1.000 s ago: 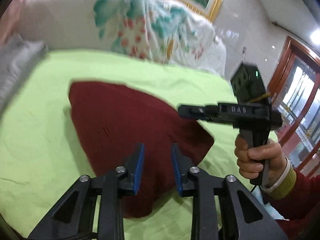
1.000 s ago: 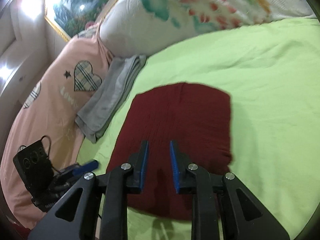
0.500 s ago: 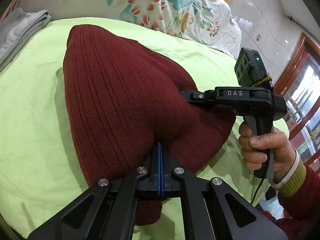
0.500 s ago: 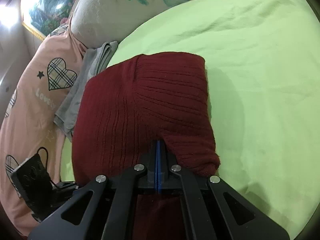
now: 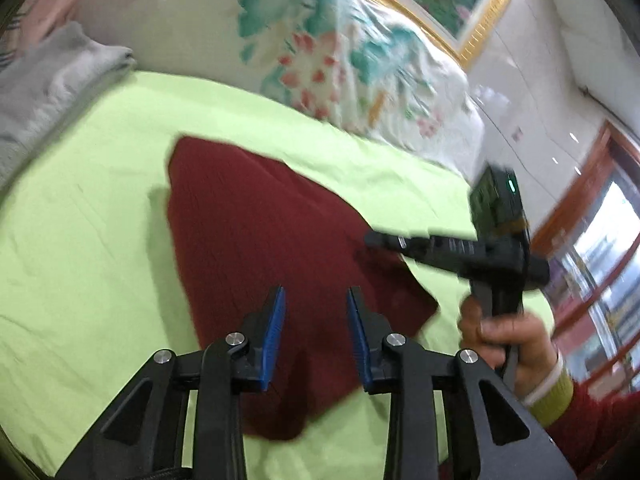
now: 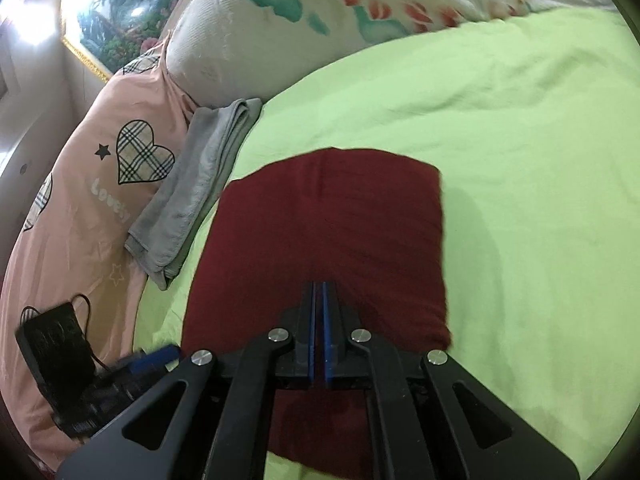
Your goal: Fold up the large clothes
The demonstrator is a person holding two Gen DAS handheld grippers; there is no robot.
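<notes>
Now mid-fold: left gripper (image 5: 316,330) jaws just opened, spread, nothing between, red sweater (image 5: 272,248) below them. Right gripper (image 6: 319,330) jaws pressed together; whether pinching cloth, unclear. Next probably release, smooth.

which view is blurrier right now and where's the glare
Left wrist view is blurrier: the right gripper, floral pillow and red sweater edges smear. Right wrist view is sharper, with glare at the top left corner washing over the framed painting; both bend straight lines at the rim.
</notes>
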